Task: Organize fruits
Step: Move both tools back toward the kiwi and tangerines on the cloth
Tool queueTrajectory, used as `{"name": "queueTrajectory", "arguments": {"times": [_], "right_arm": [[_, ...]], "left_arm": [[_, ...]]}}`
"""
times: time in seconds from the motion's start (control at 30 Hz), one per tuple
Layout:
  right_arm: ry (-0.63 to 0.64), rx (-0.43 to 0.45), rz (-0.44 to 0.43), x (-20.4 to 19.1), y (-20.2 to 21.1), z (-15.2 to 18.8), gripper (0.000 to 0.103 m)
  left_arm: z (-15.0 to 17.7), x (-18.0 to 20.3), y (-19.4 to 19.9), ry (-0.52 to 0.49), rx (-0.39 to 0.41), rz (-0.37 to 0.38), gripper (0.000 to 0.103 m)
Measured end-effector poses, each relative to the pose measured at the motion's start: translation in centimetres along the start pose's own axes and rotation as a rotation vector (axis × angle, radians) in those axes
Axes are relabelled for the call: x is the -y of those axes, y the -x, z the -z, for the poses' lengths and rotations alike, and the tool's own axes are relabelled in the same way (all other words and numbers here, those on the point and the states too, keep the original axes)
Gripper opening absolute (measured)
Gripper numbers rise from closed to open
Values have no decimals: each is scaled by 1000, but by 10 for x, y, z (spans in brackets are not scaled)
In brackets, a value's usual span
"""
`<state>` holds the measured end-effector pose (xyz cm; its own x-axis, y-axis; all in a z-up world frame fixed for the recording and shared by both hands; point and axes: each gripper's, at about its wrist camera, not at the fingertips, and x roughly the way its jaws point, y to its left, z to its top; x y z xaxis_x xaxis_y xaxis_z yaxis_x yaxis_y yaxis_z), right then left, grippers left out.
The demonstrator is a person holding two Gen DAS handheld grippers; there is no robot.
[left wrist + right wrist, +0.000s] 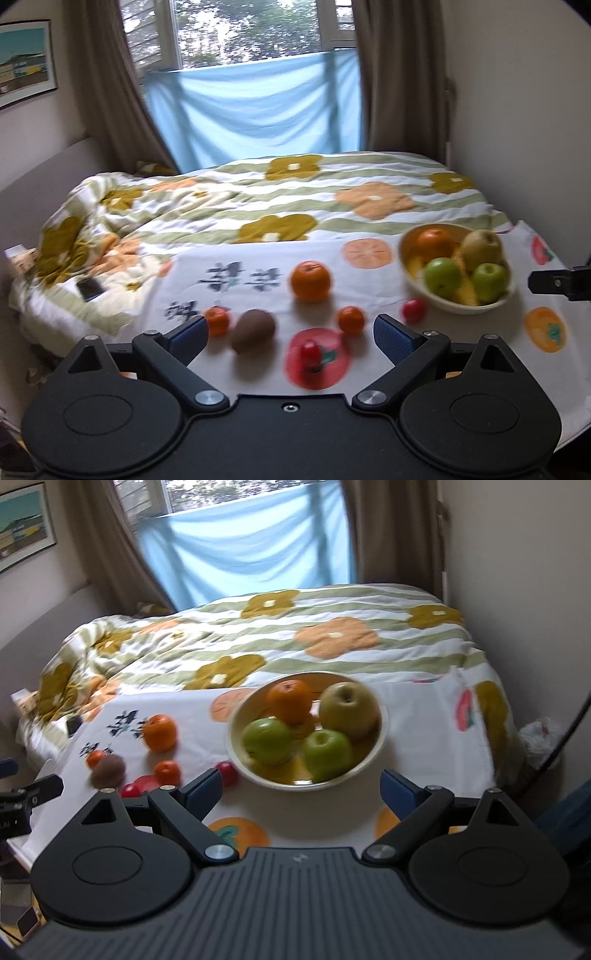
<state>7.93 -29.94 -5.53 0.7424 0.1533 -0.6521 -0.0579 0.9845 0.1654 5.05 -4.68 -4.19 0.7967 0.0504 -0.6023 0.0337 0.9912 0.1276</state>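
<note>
- The left gripper (290, 334) hangs above the near edge of the tabletop (258, 295), its blue-padded fingers (392, 338) wide apart with nothing between them.
- The right gripper (301, 790) also has its fingers (398, 794) spread apart and empty, just short of the bowl (382, 720).
- The tabletop is covered with a white cloth (417, 738) printed with fruit pictures and dark characters; a bed (295, 199) with a flowered quilt lies beyond it at 12 o'clock.
- In the left wrist view the cream bowl sits at 2 o'clock from the left gripper. It holds an orange (290, 698) at the back, a yellow-green pear-like fruit (349, 709) at the back right and two green apples (267, 740) in front; yellow fruit shows beneath them, too blurred to name.
- Loose on the cloth, a large orange (309, 280) sits at 12 o'clock from the left gripper, well apart from the bowl.
- A brown kiwi (253, 330) lies just beyond the left finger, with a small tangerine (217, 320) touching or just beside it at its 9 o'clock.
- A second small tangerine (351, 320) rests at 5 o'clock from the large orange.
- A small red fruit (414, 311) sits just beside the bowl's near left rim.
- Another small red fruit (310, 354) lies on a printed red circle, between the left gripper's fingers in the picture but lower, on the cloth.
- A dark phone (89, 288) lies on the quilt at 10 o'clock.
</note>
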Motion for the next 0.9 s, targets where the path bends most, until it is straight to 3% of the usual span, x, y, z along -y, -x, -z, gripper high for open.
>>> {"name": "queueTrajectory", "arguments": {"times": [0.3, 0.47, 0.9], "right_arm": [[34, -46, -43, -52, -31, 8, 103], [18, -84, -45, -81, -55, 13, 103], [-37, -135, 44, -130, -106, 16, 102]], "left_arm": [[14, -52, -29, -36, -53, 0, 98], [18, -73, -55, -67, -103, 69, 94], [22, -100, -127, -91, -240, 308, 66]]}}
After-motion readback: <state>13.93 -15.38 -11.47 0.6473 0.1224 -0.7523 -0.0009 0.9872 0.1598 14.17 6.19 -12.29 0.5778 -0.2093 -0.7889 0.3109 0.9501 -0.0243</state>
